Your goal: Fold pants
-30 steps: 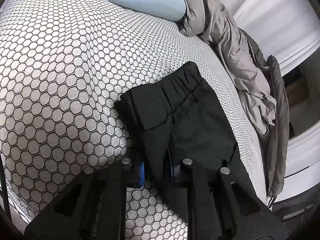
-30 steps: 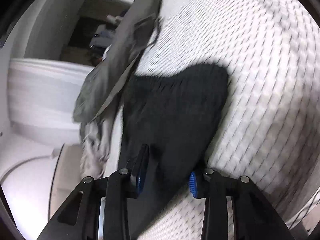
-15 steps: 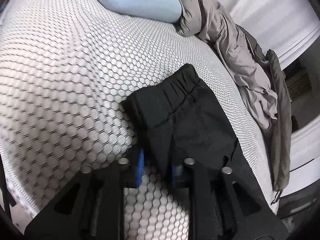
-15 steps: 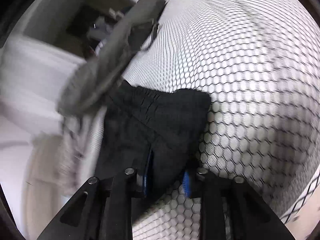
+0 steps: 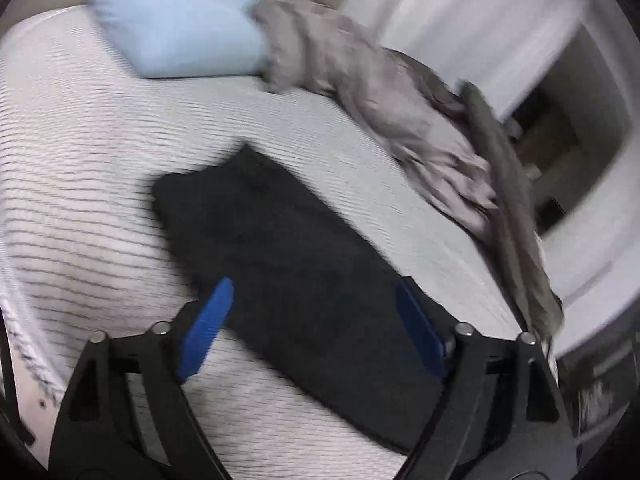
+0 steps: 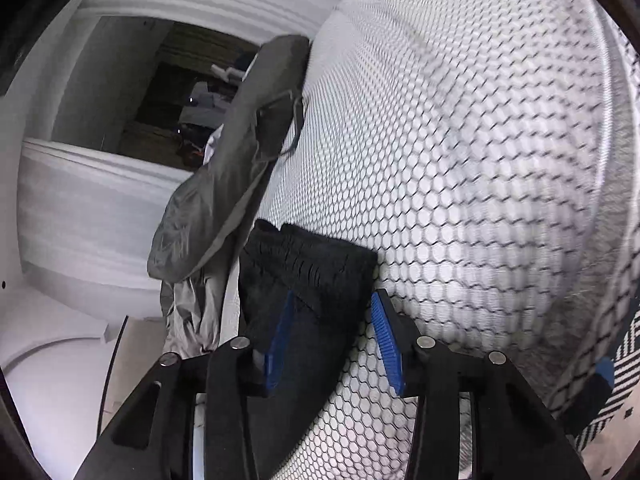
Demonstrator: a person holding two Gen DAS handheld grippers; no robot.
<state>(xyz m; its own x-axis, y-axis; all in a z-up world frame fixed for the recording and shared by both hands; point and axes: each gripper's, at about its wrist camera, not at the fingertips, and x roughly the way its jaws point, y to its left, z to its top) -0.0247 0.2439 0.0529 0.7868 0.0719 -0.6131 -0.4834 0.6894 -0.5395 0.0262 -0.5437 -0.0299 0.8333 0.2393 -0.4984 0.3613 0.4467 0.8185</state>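
Because the black pants [image 5: 288, 256] are soft and limp, they look light and will sag unless taken at a thick edge such as the gathered waistband [image 6: 304, 256]. They lie folded on the honeycomb-patterned bed cover [image 5: 80, 184], near a grey garment [image 5: 384, 96] and a blue pillow [image 5: 176, 28]. The left gripper [image 5: 316, 328], its jaws just opened wide, holds nothing. The right gripper [image 6: 332, 340] has been parting, with cloth loose between its pads. No container is visible.

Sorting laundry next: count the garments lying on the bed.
3: black pants folded mid-bed; light grey garment beside the pillow; darker grey one along the edge. More may be hidden.
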